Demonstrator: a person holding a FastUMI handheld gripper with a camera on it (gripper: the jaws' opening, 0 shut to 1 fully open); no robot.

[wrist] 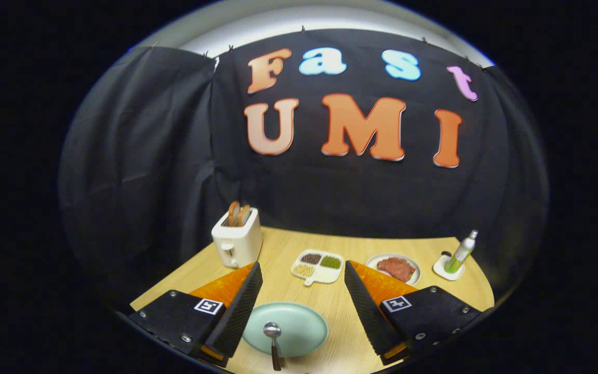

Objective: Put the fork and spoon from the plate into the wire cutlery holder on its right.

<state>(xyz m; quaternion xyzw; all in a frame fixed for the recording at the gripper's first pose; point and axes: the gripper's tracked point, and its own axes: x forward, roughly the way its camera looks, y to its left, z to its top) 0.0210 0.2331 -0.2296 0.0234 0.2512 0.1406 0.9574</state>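
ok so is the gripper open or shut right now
Open. The gripper has its fingers spread wide apart and pressing on nothing, with the plate and spoon lying between them.

A light wooden worktop carries a pale green plate nearest, a white toaster at the back left, a white divided dish in the middle, a small white plate beside it, and a white coaster under a spray bottle.

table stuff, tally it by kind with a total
plates: 2, green plate, meat plate
divided tray: 1
spoon: 1
toaster: 1
bottle on a coaster: 2
total: 7
The hand-held gripper is open.
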